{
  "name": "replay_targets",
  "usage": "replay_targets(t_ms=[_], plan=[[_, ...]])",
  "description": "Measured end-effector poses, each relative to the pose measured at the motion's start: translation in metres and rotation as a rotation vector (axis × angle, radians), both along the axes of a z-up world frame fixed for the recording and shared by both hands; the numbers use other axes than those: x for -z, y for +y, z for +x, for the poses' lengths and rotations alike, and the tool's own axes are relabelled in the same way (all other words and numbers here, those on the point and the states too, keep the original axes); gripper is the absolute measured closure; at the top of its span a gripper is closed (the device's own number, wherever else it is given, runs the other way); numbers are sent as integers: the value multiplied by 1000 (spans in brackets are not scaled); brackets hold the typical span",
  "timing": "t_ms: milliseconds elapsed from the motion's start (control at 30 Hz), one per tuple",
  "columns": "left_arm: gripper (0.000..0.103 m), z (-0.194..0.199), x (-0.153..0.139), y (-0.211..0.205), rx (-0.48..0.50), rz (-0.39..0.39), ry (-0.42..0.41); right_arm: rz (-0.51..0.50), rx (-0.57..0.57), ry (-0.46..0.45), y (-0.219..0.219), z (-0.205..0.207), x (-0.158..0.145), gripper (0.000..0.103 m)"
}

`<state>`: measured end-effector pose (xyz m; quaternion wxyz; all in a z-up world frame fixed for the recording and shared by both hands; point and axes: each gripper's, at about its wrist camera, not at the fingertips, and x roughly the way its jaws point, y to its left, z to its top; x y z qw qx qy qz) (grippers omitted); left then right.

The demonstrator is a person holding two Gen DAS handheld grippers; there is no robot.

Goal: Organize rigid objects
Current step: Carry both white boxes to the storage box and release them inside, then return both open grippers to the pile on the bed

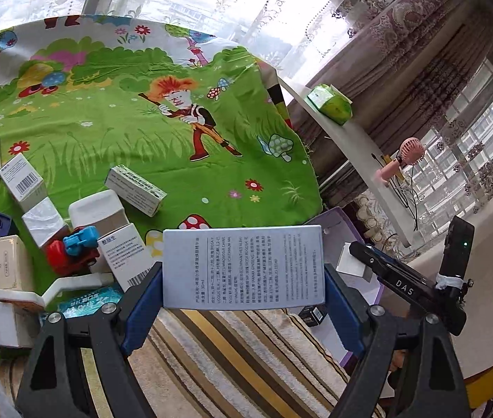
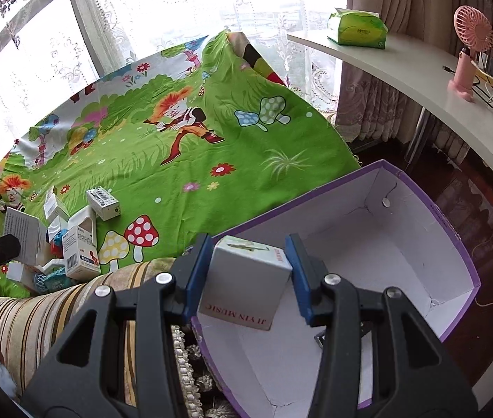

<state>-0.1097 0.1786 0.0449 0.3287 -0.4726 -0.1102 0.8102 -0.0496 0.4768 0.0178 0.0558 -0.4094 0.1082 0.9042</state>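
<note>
Both hands were carrying loads toward the purple storage box [image 2: 448, 244], which sat open and nearly empty just right of the green cartoon sheet [image 2: 183, 160]. The right hand-held gripper [image 2: 249, 271] was clamped on a small white carton [image 2: 246, 278] (lettering read JI YIN MUSIC), held over the near-left corner of the box, above the white floor inside. The left hand-held gripper [image 1: 243, 278] was clamped across the width of a flat grey-blue carton [image 1: 243, 267], held over the striped cushion [image 1: 232, 348] at the sheet's near edge, with the box rim [image 1: 333, 216] just behind it to the right. Remaining clutter, small cartons plus a red and blue toy [image 1: 72, 247], stayed heaped at the sheet's near-left side. Judgement: the step was drop-off. To do it well, the right load should go low into a corner, flush to a wall, before release, since dropping from height could tumble it. The left load should wait or enter on the left side, as the two tools were near and might collide. The flat carton was best laid face down.
</note>
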Motion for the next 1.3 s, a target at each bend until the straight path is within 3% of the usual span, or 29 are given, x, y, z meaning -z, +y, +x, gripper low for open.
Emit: replay_targets(t_ms=[300, 567, 700, 900, 1167, 1300], plan=[[17, 23, -1, 80, 177, -35, -1, -7, 61, 18, 36, 9, -3, 55], [15, 38, 1, 123, 294, -67, -1, -24, 68, 25, 52, 11, -4, 53], [11, 40, 3, 129, 304, -74, -7, -40, 84, 38, 59, 14, -5, 34], [11, 40, 1, 123, 280, -64, 5, -52, 90, 48, 67, 17, -8, 34], [11, 47, -12, 105, 215, -108, 174, -35, 87, 61, 65, 19, -12, 34], [11, 44, -10, 91, 175, -122, 162, -4, 71, 42, 55, 16, -12, 34]])
